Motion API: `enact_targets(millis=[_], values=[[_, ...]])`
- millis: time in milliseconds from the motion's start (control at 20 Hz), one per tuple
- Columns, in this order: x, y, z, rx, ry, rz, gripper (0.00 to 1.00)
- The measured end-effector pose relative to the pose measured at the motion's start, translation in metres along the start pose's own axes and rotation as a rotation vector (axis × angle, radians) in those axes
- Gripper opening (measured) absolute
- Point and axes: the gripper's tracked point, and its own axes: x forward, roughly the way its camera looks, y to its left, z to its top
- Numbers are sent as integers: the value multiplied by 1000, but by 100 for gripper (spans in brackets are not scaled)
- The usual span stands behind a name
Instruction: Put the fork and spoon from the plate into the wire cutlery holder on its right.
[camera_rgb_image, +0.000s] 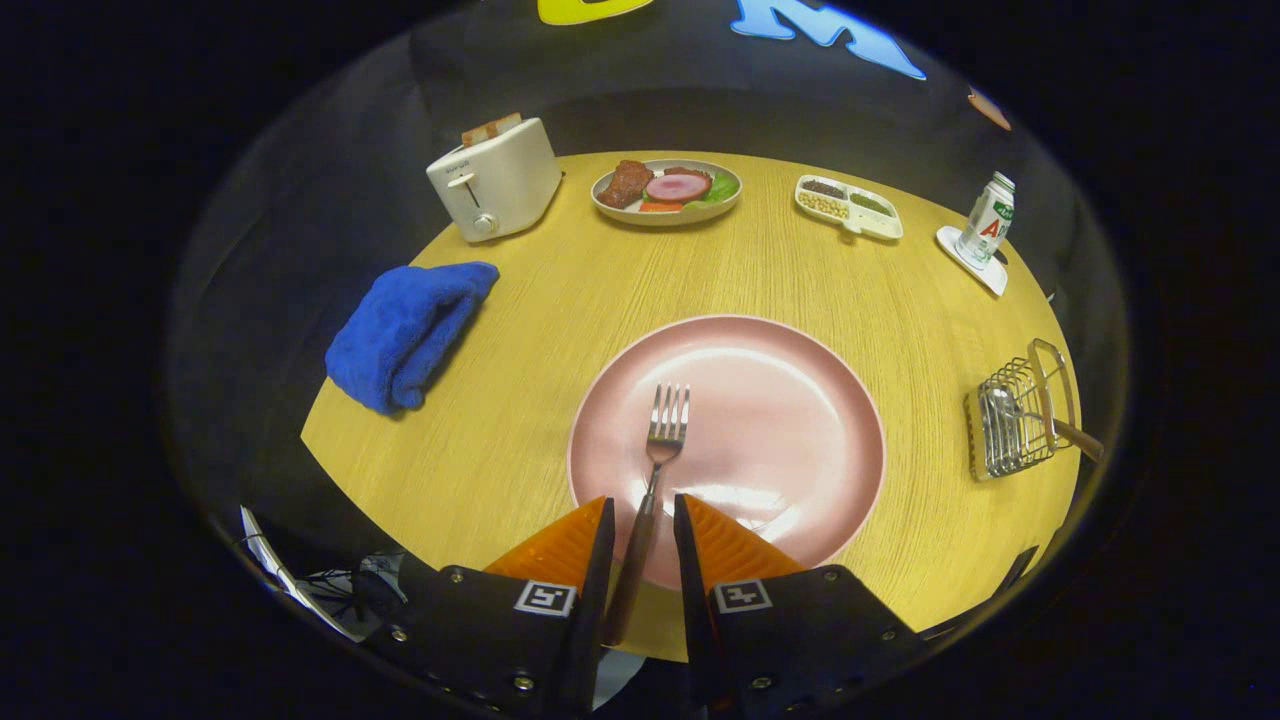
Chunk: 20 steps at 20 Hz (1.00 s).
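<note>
Blue towel (408, 332) far left on my desk (560, 300). Pink plate (780, 420) centre, fork (660, 440) on it, tines away from me, handle running back between my tongs (641, 525). Tongs narrow around the handle; whether both fingers press it, I cannot tell. Wire cutlery holder (1015, 425) well right of the plate; spoon (1010, 405) already lies inside, handle poking out, bowl hard to read through the wires.

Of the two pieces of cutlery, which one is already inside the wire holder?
The spoon: it lies in the wire cutlery holder, right of the pink plate. The fork is on the plate, its handle between the fingers of the claw, not yet gripped.
</note>
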Motion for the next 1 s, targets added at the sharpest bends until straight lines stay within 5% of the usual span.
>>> enact_targets(millis=[350, 450, 550, 1000], values=[[8, -6, -13, 29, 62, -18, 36], [30, -10, -17, 31, 78, -32, 31], [19, -8, -15, 48, 84, 5, 8], [22, -5, -13, 46, 66, 47, 1]])
